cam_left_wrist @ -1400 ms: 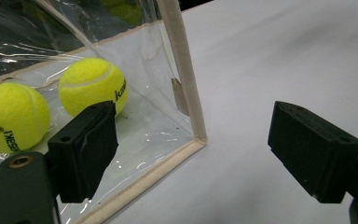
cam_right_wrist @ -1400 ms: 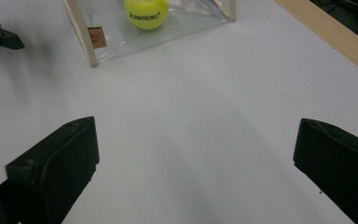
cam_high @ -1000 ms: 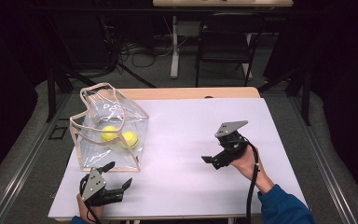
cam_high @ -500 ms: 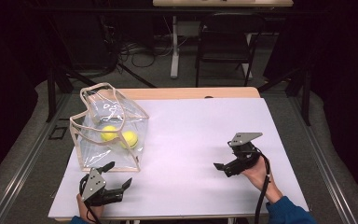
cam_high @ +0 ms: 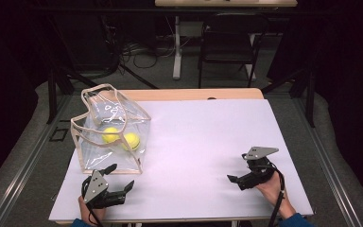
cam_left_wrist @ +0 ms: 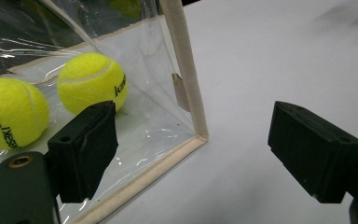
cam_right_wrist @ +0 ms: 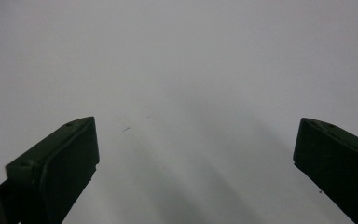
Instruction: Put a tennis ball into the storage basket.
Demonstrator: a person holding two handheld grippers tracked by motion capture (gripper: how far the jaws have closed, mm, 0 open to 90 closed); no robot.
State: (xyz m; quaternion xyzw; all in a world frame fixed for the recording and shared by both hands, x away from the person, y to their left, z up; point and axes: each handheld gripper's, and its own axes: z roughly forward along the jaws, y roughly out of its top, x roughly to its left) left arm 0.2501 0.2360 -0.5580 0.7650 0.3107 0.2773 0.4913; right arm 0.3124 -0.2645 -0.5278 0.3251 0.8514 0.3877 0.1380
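The soft clear bag (cam_left_wrist: 135, 116) is probably best pinched by its stiff cloth edge (cam_left_wrist: 186, 79). Two light tennis balls (cam_high: 121, 138) are being held inside. The jaws of the left gripper (cam_high: 121, 178) and right gripper (cam_high: 235, 173) are being kept wide apart, empty.

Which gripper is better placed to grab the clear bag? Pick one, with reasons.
Left. The left gripper sits open right beside the clear bag holding two tennis balls. The right gripper, also open, is far across the white table.

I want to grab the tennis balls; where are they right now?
Both tennis balls lie side by side inside the clear bag on the table's left side in the high view, just beyond the left gripper.
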